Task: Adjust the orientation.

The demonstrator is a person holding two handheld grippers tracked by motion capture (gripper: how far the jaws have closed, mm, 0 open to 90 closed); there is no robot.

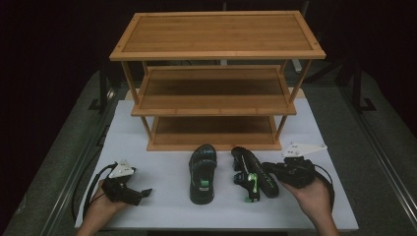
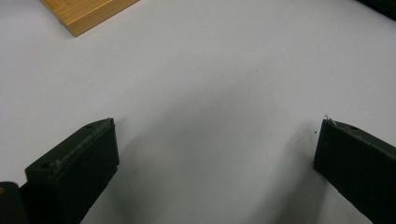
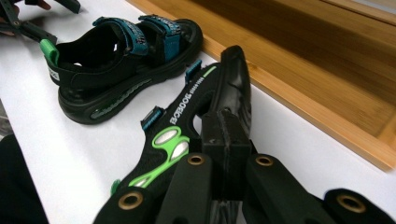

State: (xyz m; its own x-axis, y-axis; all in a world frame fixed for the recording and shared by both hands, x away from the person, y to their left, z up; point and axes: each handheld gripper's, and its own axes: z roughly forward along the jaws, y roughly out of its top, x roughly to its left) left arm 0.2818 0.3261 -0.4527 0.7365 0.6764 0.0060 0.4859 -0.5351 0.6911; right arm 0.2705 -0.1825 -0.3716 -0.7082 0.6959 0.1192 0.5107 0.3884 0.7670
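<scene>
the right gripper (image 1: 269, 173) is clamped on the side of a black sandal (image 1: 253, 173) with bright green trim; its jaws are closed tight on the sandal's edge, as the right gripper view shows, where the sandal (image 3: 196, 116) is tipped on its side with its sole turned toward the bamboo shelf rack (image 3: 299, 60). in the high view that held sandal sits at the right of the white tabletop (image 1: 162, 196), just in front of the rack's (image 1: 216, 83) lowest shelf. the other sandal (image 1: 202, 173) of the pair stands upright on its sole just to the left, apart from the held one, toe toward the rack. the left gripper (image 1: 140, 194) rests low at the left of the table, well apart from both sandals; its jaws stand wide apart with nothing between them but bare white surface
</scene>
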